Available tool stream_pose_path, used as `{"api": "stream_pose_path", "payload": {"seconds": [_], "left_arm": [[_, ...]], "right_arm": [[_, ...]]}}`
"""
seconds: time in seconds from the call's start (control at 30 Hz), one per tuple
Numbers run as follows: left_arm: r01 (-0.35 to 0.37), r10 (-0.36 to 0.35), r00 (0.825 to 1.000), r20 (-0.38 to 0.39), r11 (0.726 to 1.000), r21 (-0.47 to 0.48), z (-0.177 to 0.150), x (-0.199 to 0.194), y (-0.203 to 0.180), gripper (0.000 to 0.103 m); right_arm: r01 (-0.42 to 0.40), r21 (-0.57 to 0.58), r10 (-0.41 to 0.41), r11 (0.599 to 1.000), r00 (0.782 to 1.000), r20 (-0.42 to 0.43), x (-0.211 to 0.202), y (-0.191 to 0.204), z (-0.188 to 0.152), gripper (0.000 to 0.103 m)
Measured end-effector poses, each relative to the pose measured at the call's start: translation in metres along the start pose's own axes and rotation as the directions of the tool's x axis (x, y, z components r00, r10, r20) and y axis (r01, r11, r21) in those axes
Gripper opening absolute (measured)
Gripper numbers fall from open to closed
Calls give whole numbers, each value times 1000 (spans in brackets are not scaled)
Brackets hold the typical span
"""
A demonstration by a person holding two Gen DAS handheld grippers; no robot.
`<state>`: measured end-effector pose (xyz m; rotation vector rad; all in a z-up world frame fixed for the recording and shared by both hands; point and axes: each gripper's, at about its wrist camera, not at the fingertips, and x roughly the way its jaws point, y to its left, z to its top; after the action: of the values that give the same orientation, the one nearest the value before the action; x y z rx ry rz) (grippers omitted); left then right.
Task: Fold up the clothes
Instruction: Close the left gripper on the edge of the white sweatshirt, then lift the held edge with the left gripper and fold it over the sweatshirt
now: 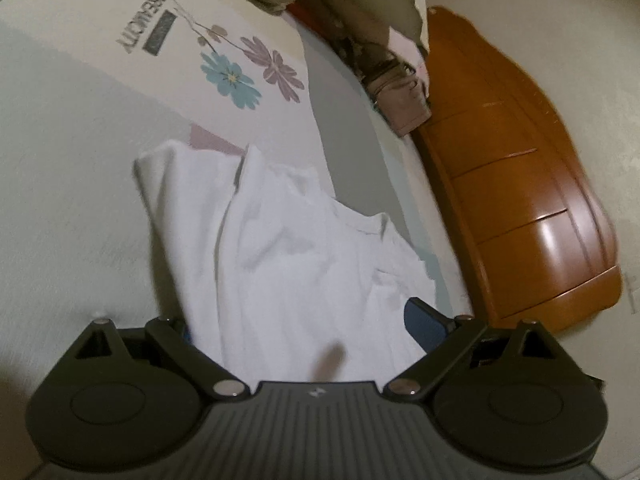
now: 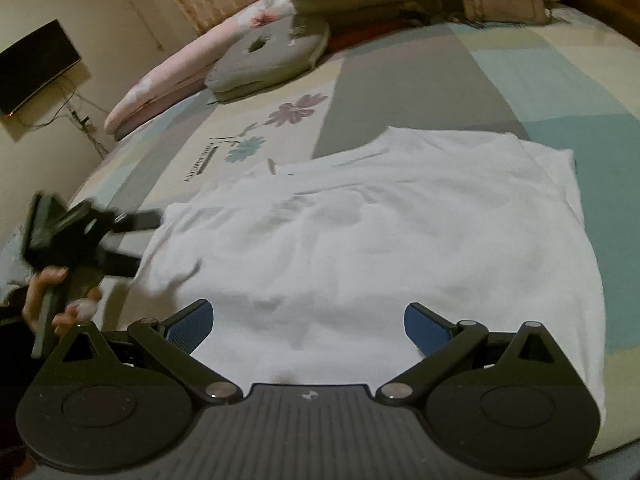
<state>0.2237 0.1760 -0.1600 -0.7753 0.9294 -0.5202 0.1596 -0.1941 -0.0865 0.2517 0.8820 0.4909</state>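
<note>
While the white shirt (image 2: pixel 360 240) is lying spread on the bed (image 2: pixel 580 92), the right tool (image 2: pixel 308 322) is hovering over its near hem with fingers spread wide. The left tool (image 2: pixel 136 240), held by a hand (image 2: pixel 44 296), is sitting at the shirt's left edge, also spread, cloth lying between its fingers.

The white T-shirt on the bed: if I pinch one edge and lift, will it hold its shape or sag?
The white T-shirt will probably sag: it lies wrinkled and limp on the bedsheet. It looks thin, so likely light. Both the left gripper and right gripper are open, so nothing holds it yet.
</note>
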Motion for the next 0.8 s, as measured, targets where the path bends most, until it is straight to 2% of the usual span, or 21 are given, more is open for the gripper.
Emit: {"api": "stream_pose_path", "payload": {"seconds": [0.03,0.13,0.2,0.23,0.3,0.33,0.4,0.47,0.5,0.63,0.8], "left_arm": [[-4,4,1000,-6,1000,0,-1,0,-1,93],[43,-45,997,-56,999,-24,-13,-7,1,92],[56,-56,995,-86,998,5,-21,-12,2,88],[45,-44,995,-88,999,13,-22,-14,4,80],[34,-35,996,-79,999,-20,-18,-16,13,70],[28,-30,997,-74,999,-34,-15,-14,16,57],[0,-4,998,-59,997,-78,-10,-10,25,38],[-17,11,998,-57,994,-112,-9,-9,30,26],[-30,23,998,-59,992,-119,-9,-9,29,24],[-108,110,992,-58,994,34,-14,-7,6,25],[-171,174,984,-37,983,72,-16,-6,0,21]], "right_arm": [[1,-7,-1,1000,1000,3,-2,2,0,103],[3,-14,-3,1000,1000,12,-11,1,-3,103],[-4,-15,4,1000,1000,16,-16,1,-4,103],[-9,-15,9,1000,1000,15,-17,1,-4,103],[-14,-20,14,1000,1000,15,-17,2,-4,103],[-16,-23,16,1000,1000,15,-16,4,-4,103],[-21,-24,22,999,1000,13,-13,7,-4,103],[-30,-30,30,999,1000,6,-11,11,-5,103],[-31,-36,31,999,1000,3,-11,12,-5,103],[-44,-39,44,998,999,5,-10,12,-3,103],[-101,-23,101,995,994,32,2,17,12,103]]}}
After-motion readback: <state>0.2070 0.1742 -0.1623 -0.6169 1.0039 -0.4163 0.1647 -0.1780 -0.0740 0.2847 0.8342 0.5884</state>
